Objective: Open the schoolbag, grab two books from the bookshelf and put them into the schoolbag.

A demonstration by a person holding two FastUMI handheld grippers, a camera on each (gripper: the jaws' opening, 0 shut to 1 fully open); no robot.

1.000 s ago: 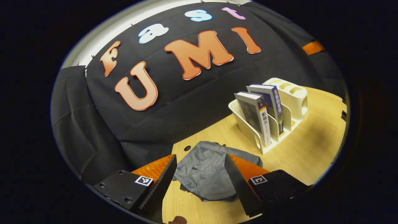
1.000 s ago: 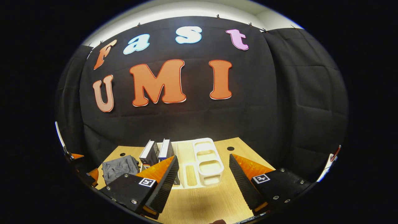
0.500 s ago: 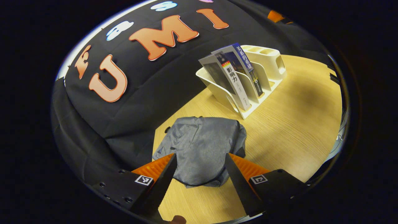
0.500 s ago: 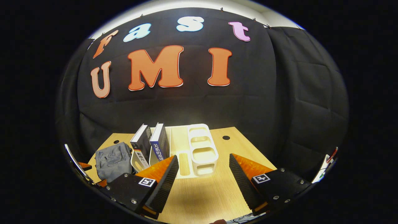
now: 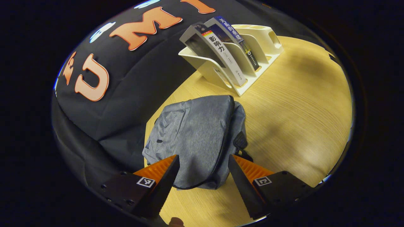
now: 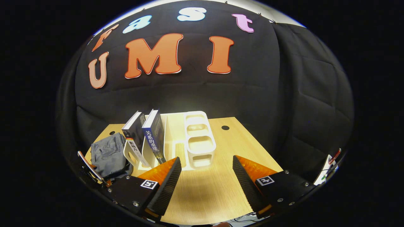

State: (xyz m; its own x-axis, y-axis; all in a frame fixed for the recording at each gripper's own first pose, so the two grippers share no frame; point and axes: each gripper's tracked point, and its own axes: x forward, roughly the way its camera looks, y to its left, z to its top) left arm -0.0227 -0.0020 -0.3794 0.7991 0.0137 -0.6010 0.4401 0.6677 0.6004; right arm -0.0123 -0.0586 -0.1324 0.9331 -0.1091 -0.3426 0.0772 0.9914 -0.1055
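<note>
Hovering over the grey schoolbag (image 5: pixel 197 138), the left gripper (image 5: pixel 202 176) has its jaws spread wide and empty, the bag's near edge and zipper lying between the fingertips on the wooden table (image 5: pixel 293 126). Beyond it, two books (image 5: pixel 217 47) lean in the white bookshelf (image 5: pixel 252 56). The right gripper (image 6: pixel 206 178) hangs wide open too, holding nothing, the bookshelf ahead of its jaws.

The left gripper view looks steeply down along its tongs (image 5: pixel 202 176) at the schoolbag (image 5: pixel 197 135), close above the desk (image 5: pixel 293 119), with the bookshelf (image 5: pixel 233 60) beyond. The right gripper view sits farther back and more level, facing the booth wall. Both share the schoolbag (image 6: pixel 109 154), bookshelf (image 6: pixel 189 142) and desk (image 6: pixel 233 148).
</note>
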